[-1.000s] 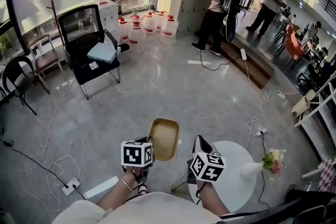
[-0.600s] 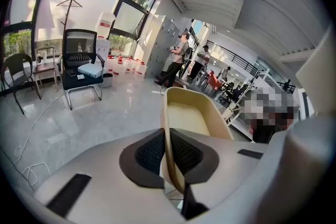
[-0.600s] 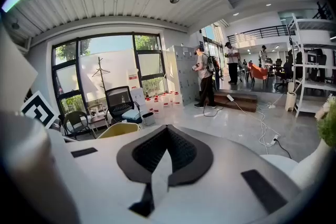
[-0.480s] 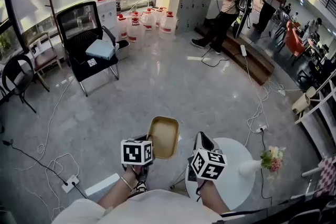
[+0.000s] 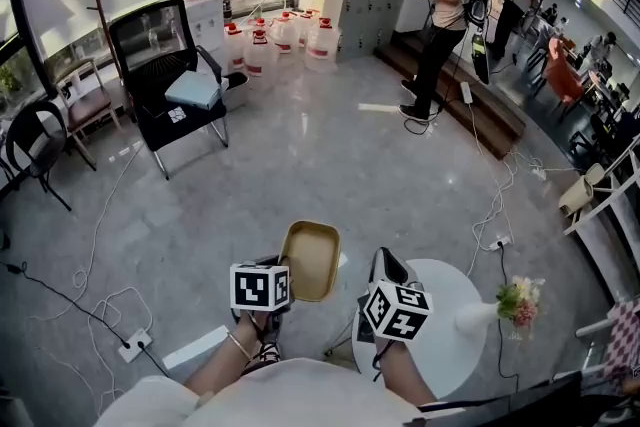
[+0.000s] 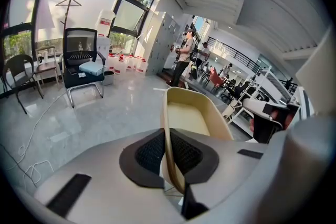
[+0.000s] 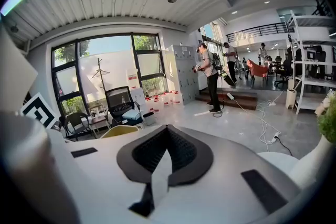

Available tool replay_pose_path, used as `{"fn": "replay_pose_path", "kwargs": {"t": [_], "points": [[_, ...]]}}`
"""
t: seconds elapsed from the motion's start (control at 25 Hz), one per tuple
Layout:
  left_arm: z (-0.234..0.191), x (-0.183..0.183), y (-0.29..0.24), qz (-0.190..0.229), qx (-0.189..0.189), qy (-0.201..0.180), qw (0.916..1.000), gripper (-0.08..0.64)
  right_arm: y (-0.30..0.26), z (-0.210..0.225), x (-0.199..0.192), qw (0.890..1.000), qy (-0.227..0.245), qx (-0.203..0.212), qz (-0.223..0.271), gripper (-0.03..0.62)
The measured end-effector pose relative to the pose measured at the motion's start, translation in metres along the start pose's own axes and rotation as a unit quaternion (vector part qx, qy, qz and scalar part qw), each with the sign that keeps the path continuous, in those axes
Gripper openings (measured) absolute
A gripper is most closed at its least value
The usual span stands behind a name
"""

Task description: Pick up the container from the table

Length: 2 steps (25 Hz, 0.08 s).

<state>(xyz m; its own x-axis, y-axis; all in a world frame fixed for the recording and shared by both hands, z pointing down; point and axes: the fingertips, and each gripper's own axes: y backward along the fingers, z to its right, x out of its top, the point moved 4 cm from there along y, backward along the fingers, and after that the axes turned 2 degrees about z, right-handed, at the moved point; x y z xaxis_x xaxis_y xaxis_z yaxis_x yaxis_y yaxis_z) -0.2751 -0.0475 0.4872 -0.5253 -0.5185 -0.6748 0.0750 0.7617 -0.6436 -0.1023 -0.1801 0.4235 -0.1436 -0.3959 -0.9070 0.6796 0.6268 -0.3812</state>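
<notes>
Tan container (image 5: 312, 260) hangs over the floor at lower centre of the head view, left of the table (image 5: 455, 360), its long axis running toward the top of the frame and its hollow facing the camera. Only the left gripper view shows the left gripper (image 6: 167, 152) pinching its near wall edge-on. The right gripper (image 7: 167, 152) is clenched on nothing.
</notes>
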Motion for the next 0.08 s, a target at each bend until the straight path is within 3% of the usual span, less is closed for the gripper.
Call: {"fn": "replay_pose_path", "kwargs": {"t": [0.08], "points": [[0.0004,-0.0007,-0.0002,0.000,-0.001,0.000,1.0000,0.031,-0.0008,-0.0010,-0.0007,1.000,0.000,0.001,-0.001,0.025]]}}
